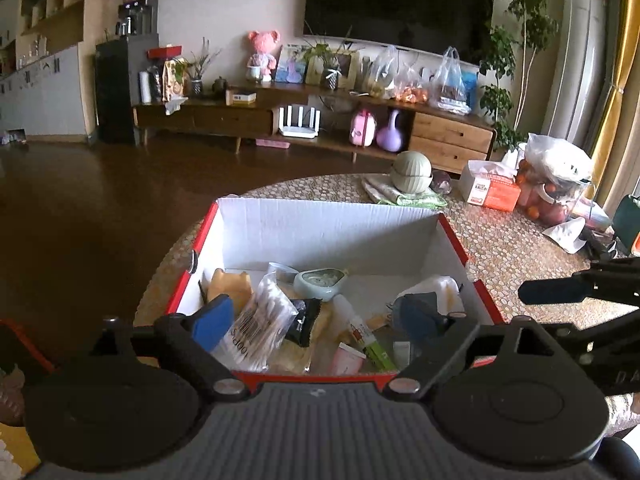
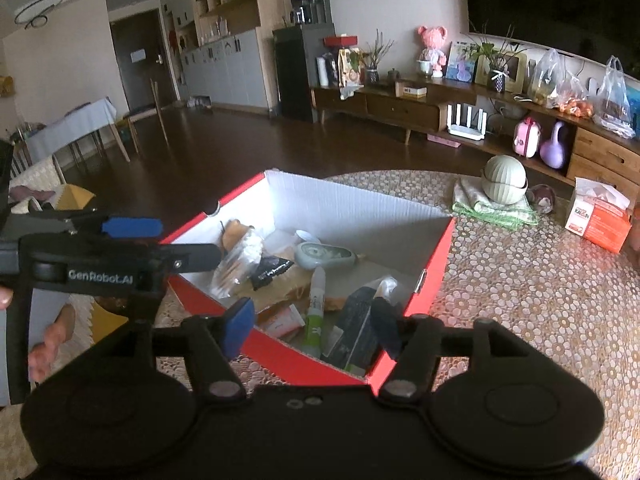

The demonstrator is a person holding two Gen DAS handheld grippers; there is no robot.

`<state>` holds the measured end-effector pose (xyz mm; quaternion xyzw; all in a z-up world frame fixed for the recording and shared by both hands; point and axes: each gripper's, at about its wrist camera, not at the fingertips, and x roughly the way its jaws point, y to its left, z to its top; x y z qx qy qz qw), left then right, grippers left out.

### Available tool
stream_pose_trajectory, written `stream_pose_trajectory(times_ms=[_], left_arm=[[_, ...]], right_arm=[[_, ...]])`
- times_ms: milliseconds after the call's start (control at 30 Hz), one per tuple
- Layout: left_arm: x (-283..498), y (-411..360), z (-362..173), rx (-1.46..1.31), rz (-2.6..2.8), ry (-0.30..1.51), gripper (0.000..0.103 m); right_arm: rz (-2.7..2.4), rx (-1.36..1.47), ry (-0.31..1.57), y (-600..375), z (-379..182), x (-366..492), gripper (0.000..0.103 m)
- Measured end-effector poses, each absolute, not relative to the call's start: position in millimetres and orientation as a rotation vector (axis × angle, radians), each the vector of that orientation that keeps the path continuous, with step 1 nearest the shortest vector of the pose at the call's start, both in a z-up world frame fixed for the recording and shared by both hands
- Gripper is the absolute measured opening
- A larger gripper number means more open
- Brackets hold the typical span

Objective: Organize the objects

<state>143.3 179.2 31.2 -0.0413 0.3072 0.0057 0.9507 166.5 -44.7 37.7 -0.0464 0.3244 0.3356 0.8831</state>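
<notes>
My left gripper (image 1: 316,318) hung over the near edge of the red box (image 1: 340,220), jaws spread wide and holding nothing. Under it, inside the box, lay a bag of cotton swabs (image 1: 262,320), a black packet (image 1: 302,320) and a green-capped tube (image 1: 362,334). To the right, my right gripper (image 2: 314,326) stood over the box's near corner, jaws partly apart, also empty, with a dark carton (image 2: 354,328) below. The box sat on the patterned table (image 2: 520,300).
</notes>
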Motion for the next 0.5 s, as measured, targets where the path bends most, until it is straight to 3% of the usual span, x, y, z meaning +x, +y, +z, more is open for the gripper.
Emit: stream_pose_trajectory(times_ms=[167,333,500], left_arm=[[124.7,170.5,38.0,-0.066,0.007,0.594,0.1],[109.1,161.9,42.9,-0.074,0.01,0.57,0.103],[96.0,152.4,46.4,-0.055,0.025,0.548,0.103]], right_arm=[[0.691,-0.088,0.612,-54.3,44.7,155.2,0.084],[0.674,-0.08,0.576,-62.3,47.3,149.7,0.102],[0.677,-0.089,0.573,-66.8,43.6,145.2,0.103]])
